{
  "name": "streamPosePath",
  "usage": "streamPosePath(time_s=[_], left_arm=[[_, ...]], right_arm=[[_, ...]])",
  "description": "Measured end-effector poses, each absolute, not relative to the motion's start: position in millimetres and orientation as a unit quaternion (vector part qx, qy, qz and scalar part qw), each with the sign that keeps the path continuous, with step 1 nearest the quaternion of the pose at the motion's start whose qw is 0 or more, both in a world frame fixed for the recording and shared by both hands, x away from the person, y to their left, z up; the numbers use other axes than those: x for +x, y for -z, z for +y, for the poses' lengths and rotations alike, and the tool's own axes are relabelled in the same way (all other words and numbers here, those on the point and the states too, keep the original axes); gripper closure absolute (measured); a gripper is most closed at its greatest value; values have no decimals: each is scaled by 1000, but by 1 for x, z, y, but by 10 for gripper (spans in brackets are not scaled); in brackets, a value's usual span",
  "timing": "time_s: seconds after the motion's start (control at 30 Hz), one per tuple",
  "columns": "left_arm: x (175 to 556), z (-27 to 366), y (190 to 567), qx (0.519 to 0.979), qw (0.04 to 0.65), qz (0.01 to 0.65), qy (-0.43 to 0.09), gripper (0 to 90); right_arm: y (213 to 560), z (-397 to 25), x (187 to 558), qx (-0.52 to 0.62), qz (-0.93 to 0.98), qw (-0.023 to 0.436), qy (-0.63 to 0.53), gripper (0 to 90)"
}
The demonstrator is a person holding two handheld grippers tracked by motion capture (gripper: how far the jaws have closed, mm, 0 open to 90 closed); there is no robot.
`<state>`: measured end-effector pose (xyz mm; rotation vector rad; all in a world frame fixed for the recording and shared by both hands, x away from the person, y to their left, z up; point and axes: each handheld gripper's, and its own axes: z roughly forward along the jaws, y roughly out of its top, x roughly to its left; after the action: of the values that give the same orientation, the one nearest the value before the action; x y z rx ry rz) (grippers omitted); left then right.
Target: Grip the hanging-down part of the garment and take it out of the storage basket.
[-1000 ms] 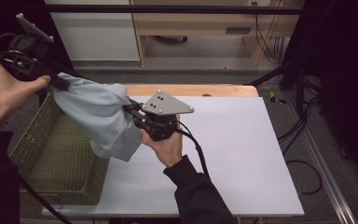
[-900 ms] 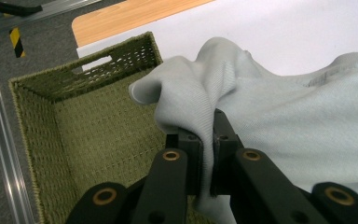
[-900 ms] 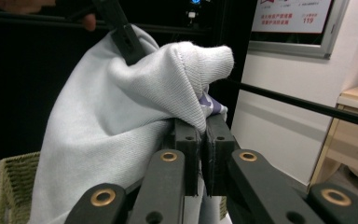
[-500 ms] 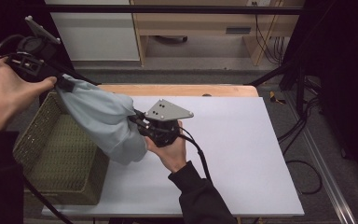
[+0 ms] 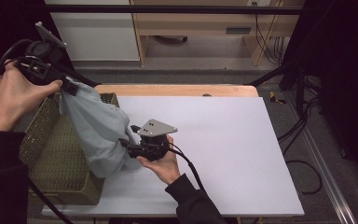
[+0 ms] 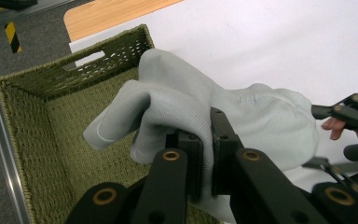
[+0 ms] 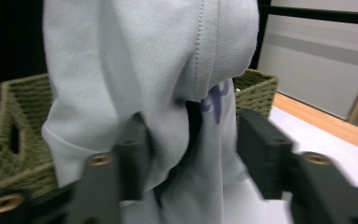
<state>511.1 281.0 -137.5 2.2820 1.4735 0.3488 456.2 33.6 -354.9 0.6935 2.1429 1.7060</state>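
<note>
- The garment, pale grey-blue, hangs left of centre in the high view, stretched from the upper left down toward the middle, over the right edge of the basket.
- The left gripper sits at the upper left of the high view, held in the left hand; in the left gripper view its jaws are pressed together on a fold of the garment, cloth pinched between them.
- The right gripper is near the middle of the high view, held from below by the right hand, its tips at the lower edge of the cloth.
- In the right gripper view the jaws stand apart, the garment bunched between and in front of them; the left jaw touches the cloth, the right one stands clear of it.
- A purple print shows on the cloth near the middle of that view.
- The basket, green and woven, stands at the lower left of the high view at the left end of the white table.
- In the left gripper view the basket lies open below the cloth.
</note>
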Motion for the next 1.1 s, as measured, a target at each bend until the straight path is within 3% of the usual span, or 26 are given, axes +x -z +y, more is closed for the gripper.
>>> streamPosePath(time_s=[0.03, 0.13, 0.37, 1.1], left_arm=[[511, 282, 138, 816, 200, 528, -125, 854], [511, 284, 139, 815, 202, 529, -123, 854], [512, 285, 141, 813, 202, 533, -120, 854], [515, 284, 143, 812, 195, 537, -116, 854]], right_arm=[[355, 34, 456, 242, 749, 157, -596, 357], [349, 20, 447, 238, 737, 157, -613, 193], [339, -23, 434, 255, 711, 186, -628, 100], [357, -141, 410, 364, 654, 283, -599, 39]])
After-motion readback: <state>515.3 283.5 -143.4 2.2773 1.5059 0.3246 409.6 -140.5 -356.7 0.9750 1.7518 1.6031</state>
